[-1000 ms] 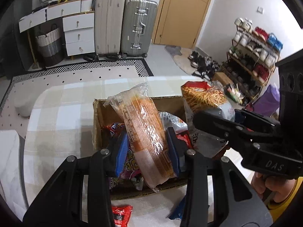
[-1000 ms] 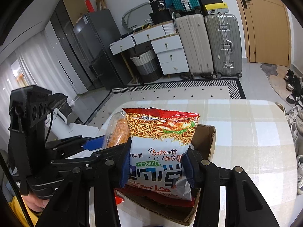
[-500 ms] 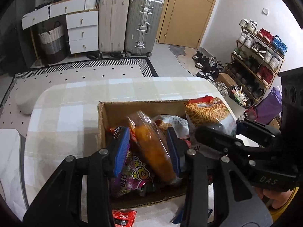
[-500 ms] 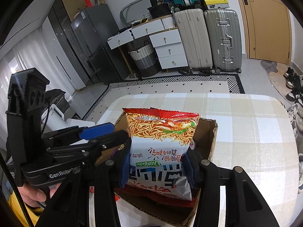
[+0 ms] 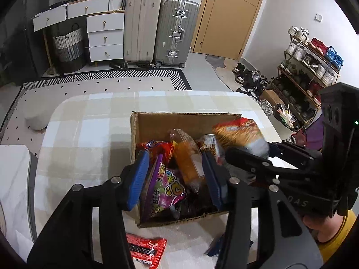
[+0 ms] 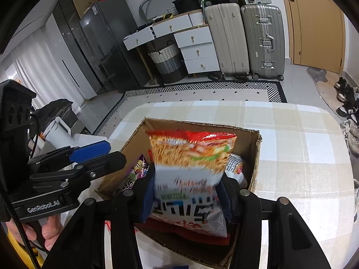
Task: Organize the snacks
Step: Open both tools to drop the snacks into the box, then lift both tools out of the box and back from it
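One brown cardboard box (image 5: pixel 157 123). Two upright hard-shell suitcases (image 5: pixel 140 27). One red flat packet (image 5: pixel 145 250) on the checked tablecloth. One woven laundry basket (image 5: pixel 68 44).

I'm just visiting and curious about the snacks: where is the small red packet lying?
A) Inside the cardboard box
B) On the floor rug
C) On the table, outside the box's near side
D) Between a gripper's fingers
C: in the left wrist view the red packet lies flat on the table, just outside the near wall of the box, with no gripper touching it.
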`<state>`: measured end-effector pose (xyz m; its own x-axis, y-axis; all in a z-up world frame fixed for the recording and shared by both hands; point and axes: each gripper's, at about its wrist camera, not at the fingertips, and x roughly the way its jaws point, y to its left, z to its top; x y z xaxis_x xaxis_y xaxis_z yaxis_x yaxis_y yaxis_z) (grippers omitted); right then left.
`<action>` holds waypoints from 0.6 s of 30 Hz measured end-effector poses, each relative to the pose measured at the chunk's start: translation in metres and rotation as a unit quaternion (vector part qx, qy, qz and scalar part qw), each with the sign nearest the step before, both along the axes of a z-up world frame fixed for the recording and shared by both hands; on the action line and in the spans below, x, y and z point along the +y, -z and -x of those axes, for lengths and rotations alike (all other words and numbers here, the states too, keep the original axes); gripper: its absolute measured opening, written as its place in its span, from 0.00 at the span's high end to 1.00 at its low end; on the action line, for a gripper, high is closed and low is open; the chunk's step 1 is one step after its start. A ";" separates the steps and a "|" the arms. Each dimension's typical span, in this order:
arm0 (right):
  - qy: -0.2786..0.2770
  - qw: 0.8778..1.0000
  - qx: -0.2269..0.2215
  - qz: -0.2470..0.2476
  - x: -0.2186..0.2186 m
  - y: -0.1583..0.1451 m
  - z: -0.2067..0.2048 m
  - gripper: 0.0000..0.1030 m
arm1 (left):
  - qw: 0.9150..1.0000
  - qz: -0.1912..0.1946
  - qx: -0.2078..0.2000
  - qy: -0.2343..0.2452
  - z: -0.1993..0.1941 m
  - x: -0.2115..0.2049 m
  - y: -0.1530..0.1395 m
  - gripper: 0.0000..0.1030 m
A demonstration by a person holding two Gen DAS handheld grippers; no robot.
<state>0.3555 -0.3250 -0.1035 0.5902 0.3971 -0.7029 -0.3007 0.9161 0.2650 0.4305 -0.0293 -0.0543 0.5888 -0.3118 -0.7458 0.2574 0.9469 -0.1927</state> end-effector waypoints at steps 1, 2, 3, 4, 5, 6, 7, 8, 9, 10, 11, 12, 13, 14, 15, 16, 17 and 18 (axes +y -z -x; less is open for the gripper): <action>0.003 1.000 -0.002 0.002 0.000 0.000 0.000 0.49 | 1.000 0.001 0.000 -0.001 0.006 0.001 -0.003 0.50; 0.004 1.000 -0.003 0.003 0.000 -0.001 0.000 0.48 | 1.000 0.000 0.001 -0.002 0.010 0.002 -0.004 0.47; 0.004 1.000 -0.008 0.002 0.000 -0.004 0.001 0.47 | 1.000 0.000 0.000 -0.003 0.017 0.004 -0.006 0.43; 0.005 1.000 -0.011 0.002 -0.001 -0.006 0.002 0.47 | 1.000 0.002 -0.002 -0.004 0.024 0.006 -0.008 0.42; 0.009 1.000 -0.017 0.003 -0.001 -0.009 0.003 0.46 | 1.000 0.002 -0.003 -0.005 0.029 0.007 -0.010 0.42; 0.011 1.000 -0.022 0.001 -0.002 -0.012 0.007 0.41 | 1.000 0.001 -0.005 -0.007 0.035 0.009 -0.011 0.42; 0.011 1.000 -0.027 -0.002 -0.003 -0.016 0.009 0.35 | 1.000 0.002 -0.009 -0.008 0.041 0.010 -0.014 0.42; 0.012 0.999 -0.030 -0.003 -0.004 -0.019 0.012 0.34 | 1.000 0.003 -0.012 -0.009 0.046 0.011 -0.018 0.42; 0.014 0.999 -0.039 -0.006 -0.005 -0.025 0.017 0.34 | 1.000 0.004 -0.017 -0.013 0.053 0.013 -0.021 0.42; 0.013 0.999 -0.045 -0.008 -0.005 -0.029 0.021 0.34 | 1.000 0.006 -0.020 -0.016 0.059 0.014 -0.024 0.42; 0.011 0.999 -0.050 -0.010 -0.004 -0.033 0.026 0.34 | 1.000 0.010 -0.024 -0.017 0.067 0.016 -0.028 0.42; 0.010 0.998 -0.055 -0.012 -0.005 -0.038 0.033 0.34 | 0.999 0.013 -0.028 -0.018 0.076 0.018 -0.032 0.40; 0.011 0.998 -0.063 -0.016 -0.006 -0.044 0.040 0.34 | 0.999 0.011 -0.032 -0.020 0.084 0.018 -0.036 0.37; 0.010 0.997 -0.071 -0.022 -0.007 -0.050 0.049 0.34 | 0.999 0.008 -0.037 -0.024 0.092 0.018 -0.042 0.36; 0.008 0.997 -0.075 -0.025 -0.007 -0.054 0.056 0.34 | 0.999 0.007 -0.047 -0.027 0.103 0.019 -0.048 0.34; 0.007 0.996 -0.083 -0.029 -0.007 -0.060 0.066 0.34 | 0.998 0.007 -0.053 -0.029 0.109 0.019 -0.054 0.31; 0.006 0.995 -0.090 -0.032 -0.007 -0.064 0.075 0.34 | 0.998 0.005 -0.059 -0.032 0.118 0.020 -0.059 0.29; 0.004 0.995 -0.099 -0.034 -0.006 -0.069 0.085 0.34 | 0.997 0.004 -0.066 -0.035 0.128 0.020 -0.064 0.26</action>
